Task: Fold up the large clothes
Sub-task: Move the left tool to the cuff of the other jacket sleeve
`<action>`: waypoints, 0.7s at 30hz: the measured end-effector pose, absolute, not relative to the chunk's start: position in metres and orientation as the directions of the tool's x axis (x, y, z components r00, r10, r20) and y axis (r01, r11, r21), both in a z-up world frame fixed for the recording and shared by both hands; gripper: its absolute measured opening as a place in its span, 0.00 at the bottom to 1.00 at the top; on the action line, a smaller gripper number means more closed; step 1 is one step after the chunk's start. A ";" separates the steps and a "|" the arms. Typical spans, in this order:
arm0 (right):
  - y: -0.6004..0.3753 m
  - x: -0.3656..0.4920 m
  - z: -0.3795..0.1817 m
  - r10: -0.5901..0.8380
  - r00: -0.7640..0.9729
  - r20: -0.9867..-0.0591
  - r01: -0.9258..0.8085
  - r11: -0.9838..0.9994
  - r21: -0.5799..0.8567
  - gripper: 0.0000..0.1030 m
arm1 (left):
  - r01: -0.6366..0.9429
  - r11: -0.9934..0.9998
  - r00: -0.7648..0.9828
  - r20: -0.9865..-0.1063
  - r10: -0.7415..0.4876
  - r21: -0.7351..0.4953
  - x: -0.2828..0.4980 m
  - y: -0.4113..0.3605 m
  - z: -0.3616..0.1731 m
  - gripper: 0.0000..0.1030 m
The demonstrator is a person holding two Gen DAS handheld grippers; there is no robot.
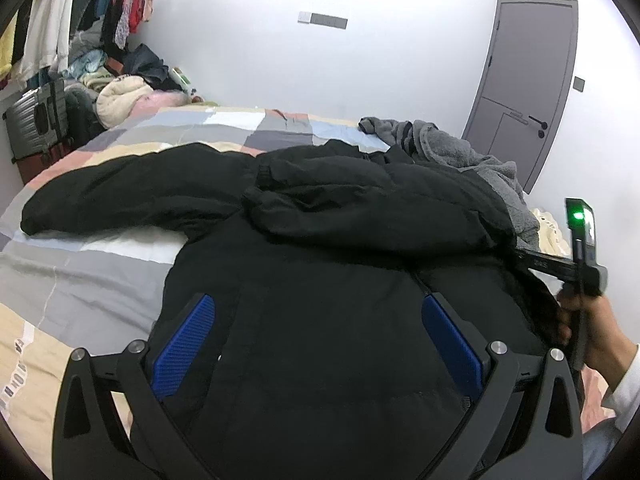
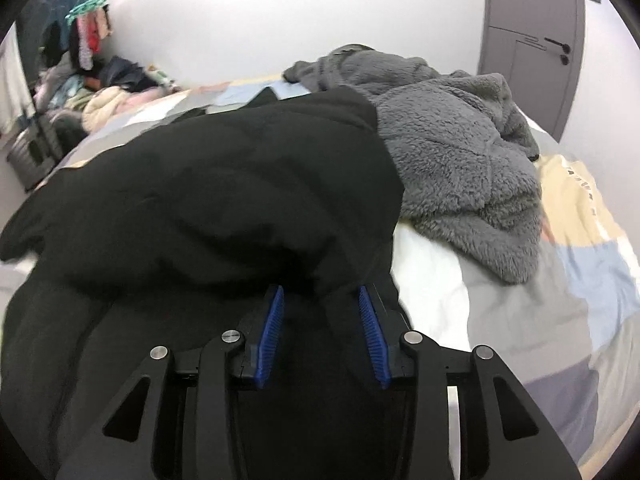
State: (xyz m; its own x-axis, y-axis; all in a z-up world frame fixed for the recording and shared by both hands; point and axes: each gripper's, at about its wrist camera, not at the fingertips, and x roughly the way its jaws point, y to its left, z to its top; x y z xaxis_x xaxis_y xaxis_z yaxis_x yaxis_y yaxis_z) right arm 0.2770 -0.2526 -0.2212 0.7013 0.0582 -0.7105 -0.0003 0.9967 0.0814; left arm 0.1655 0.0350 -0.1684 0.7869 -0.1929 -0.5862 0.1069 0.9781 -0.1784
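The black jacket (image 1: 320,240) lies across the patchwork bed (image 1: 80,280), filling the centre of both frames. The left gripper (image 1: 318,344) holds its fingers spread wide above it. The right gripper (image 2: 322,332) pinches a jacket fold. A grey fleece (image 2: 460,152) lies at upper right.

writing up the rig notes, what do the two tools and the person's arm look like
Both the left tool and the right tool have black linkage arms with triangular cutouts, silver round pivot bolts and ribbed blue finger pads. Seen from the left wrist, the right tool's body carries a glowing green light. The right hand is bare, with a white sleeve.
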 end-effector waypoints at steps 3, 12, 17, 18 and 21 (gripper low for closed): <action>-0.249 0.255 -0.201 0.106 0.715 -0.691 -0.013 0.990 0.139 0.36 | 0.106 0.983 0.802 -0.572 -0.173 -0.150 0.162 0.032 -0.165 1.00; -0.200 0.164 -0.144 0.207 0.812 -0.546 -0.125 0.975 0.185 0.36 | 0.089 0.983 0.818 -0.551 -0.165 -0.161 0.146 0.037 -0.157 1.00; -0.172 0.108 -0.157 0.303 0.794 -0.527 -0.190 0.947 0.258 0.36 | 0.084 0.981 0.825 -0.540 -0.168 -0.177 0.136 0.042 -0.151 1.00; -0.168 0.101 -0.157 0.306 0.793 -0.526 -0.196 0.947 0.254 0.36 | 0.082 0.980 0.827 -0.537 -0.168 -0.180 0.134 0.043 -0.150 1.00; -0.158 0.080 -0.150 0.301 0.816 -0.494 -0.217 0.951 0.220 0.36 | 0.079 0.979 0.833 -0.528 -0.167 -0.186 0.129 0.046 -0.145 1.00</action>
State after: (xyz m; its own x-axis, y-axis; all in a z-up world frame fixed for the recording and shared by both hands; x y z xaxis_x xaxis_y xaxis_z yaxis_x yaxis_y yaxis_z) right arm 0.0802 -0.1579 -0.1497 0.8156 0.3009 -0.4942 -0.2173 0.9509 0.2203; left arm 0.1290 0.0462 -0.1454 0.8328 -0.1675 -0.5276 0.0788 0.9793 -0.1865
